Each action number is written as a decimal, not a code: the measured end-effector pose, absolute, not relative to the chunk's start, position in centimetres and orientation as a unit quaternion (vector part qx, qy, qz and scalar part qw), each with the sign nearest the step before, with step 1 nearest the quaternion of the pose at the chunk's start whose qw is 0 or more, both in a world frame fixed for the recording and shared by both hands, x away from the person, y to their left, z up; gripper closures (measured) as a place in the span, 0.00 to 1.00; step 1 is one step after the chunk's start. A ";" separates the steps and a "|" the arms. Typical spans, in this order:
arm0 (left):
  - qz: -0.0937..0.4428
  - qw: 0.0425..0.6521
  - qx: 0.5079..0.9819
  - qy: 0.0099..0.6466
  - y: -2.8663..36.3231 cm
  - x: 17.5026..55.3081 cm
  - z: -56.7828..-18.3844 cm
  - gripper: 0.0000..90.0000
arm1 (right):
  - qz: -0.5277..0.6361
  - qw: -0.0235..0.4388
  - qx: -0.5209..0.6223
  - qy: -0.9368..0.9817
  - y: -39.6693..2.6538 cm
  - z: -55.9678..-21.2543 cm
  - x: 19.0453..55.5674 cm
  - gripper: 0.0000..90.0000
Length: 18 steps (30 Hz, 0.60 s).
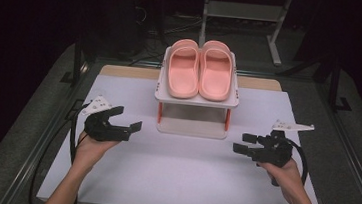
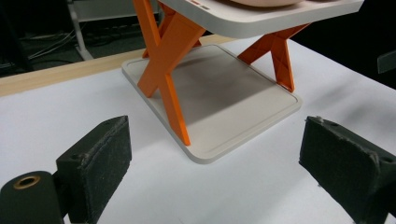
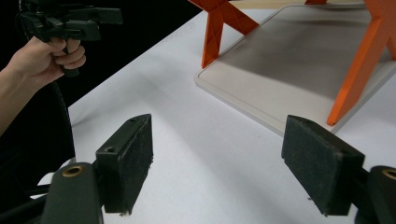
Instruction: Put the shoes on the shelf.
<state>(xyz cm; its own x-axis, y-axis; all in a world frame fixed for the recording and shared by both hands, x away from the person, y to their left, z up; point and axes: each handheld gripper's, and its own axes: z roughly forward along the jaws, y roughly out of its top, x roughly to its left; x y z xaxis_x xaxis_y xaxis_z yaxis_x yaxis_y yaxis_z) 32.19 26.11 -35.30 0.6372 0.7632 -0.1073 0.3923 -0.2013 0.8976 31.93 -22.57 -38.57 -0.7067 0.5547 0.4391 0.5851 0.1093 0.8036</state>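
- Left tongs [image 1: 127, 118]: held in the person's left hand [image 1: 89, 146] above the near left of the worktop [image 1: 186, 183]; jaws apart, nothing between them, pointing toward the rack.
- Right tongs [image 1: 244, 143]: held in the right hand [image 1: 287, 175] above the near right of the worktop; jaws apart, nothing between them, pointing toward the rack.
- Both tongs sit well apart from each other, 1 on each side of the rack's front.
- Rack [image 1: 197, 99]: a 2-level stand with pale shelves joined by orange crossed legs [image 2: 163, 65], standing at the middle of the worktop, beyond both tongs. Lower shelf [image 2: 224, 98] bare.
- Slippers [image 1: 201, 69]: 1 pink pair, side by side and touching, lying on the rack's upper shelf, toes toward the far side.
- Beyond the worktop: a dark floor with a pale metal frame [image 1: 243, 10].
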 end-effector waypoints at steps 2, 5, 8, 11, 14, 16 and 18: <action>0.183 0.502 0.753 0.384 26.2 32.1 -35.5 0.10 | -0.546 0.014 -0.384 -0.745 -22.7 -38.7 31.8 0.27; 0.183 0.502 0.752 0.386 26.3 32.0 -35.6 0.10 | -0.546 0.015 -0.386 -0.744 -22.9 -39.0 31.5 0.27; 0.182 0.502 0.751 0.388 26.4 31.8 -35.9 0.10 | -0.545 0.017 -0.388 -0.743 -23.1 -39.2 31.4 0.27; 0.180 0.502 0.751 0.390 26.5 31.5 -36.3 0.10 | -0.544 0.019 -0.391 -0.742 -23.2 -39.5 31.1 0.27; 0.177 0.503 0.749 0.393 26.6 31.1 -36.7 0.10 | -0.544 0.020 -0.393 -0.741 -23.4 -39.9 30.8 0.27; 0.175 0.503 0.748 0.397 26.6 30.5 -37.4 0.10 | -0.545 0.019 -0.394 -0.740 -23.6 -40.2 30.3 0.27; 0.175 0.504 0.747 0.398 26.6 30.3 -37.6 0.10 | -0.545 0.018 -0.392 -0.741 -23.7 -40.5 29.9 0.27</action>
